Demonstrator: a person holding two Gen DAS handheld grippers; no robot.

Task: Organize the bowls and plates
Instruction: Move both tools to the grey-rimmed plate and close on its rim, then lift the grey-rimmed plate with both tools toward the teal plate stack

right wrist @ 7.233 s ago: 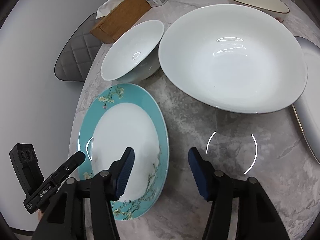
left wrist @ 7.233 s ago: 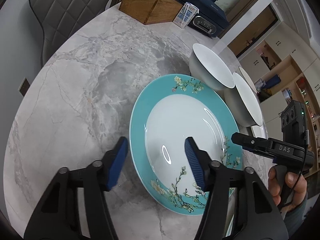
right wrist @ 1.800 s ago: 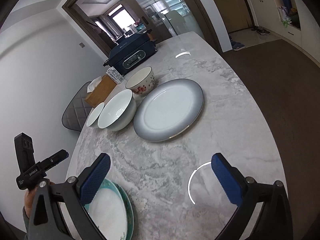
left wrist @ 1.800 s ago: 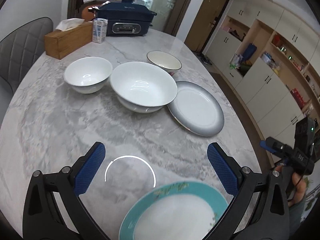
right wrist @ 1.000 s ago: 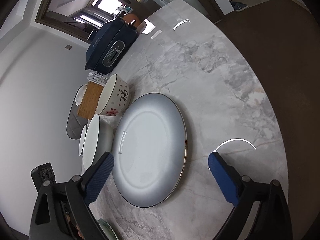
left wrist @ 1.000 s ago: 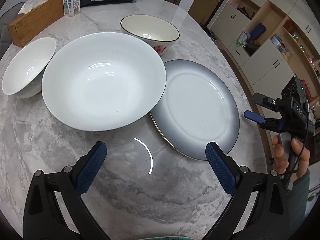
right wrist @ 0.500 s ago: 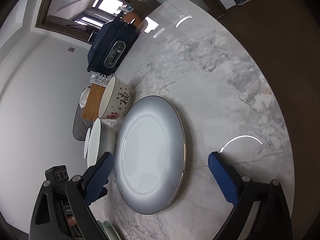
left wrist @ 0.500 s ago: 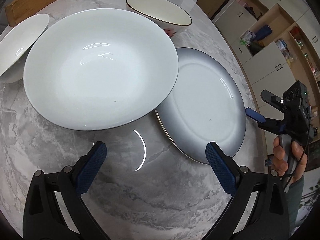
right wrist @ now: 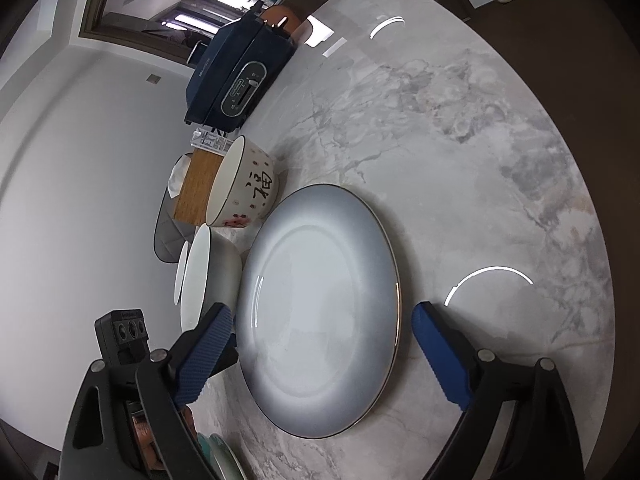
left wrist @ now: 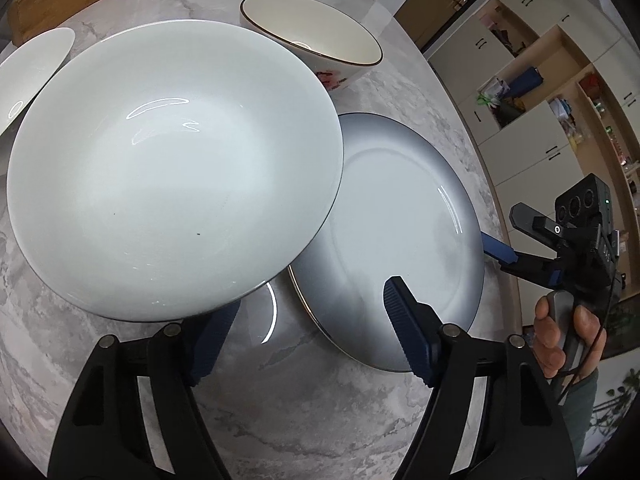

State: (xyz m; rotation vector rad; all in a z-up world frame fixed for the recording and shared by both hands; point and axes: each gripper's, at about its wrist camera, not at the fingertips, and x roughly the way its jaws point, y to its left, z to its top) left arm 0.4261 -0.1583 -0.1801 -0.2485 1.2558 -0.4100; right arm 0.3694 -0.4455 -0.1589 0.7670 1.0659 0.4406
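Note:
A grey plate (left wrist: 400, 232) with a white centre lies flat on the marble table; it also shows in the right wrist view (right wrist: 320, 308). A large white bowl (left wrist: 172, 160) stands left of it and overlaps its rim. My left gripper (left wrist: 308, 340) is open, its right finger over the plate's near edge and its left finger under the bowl's rim. My right gripper (right wrist: 320, 356) is open and straddles the plate, one finger at each side of its rim. Its blue fingertips (left wrist: 498, 250) show at the plate's right edge in the left wrist view.
A cream bowl with red marks (left wrist: 312, 36) stands behind the plate. A small white bowl (left wrist: 28, 68) sits far left. A wooden tissue box (right wrist: 196, 188) and a dark blue appliance (right wrist: 236, 80) stand at the back. A teal plate's edge (right wrist: 220, 456) lies nearby.
Both grippers have moved in on the grey plate. The left gripper's fingers have narrowed and its right finger now sits over the plate's near edge. The right gripper's fingers now flank the rim.

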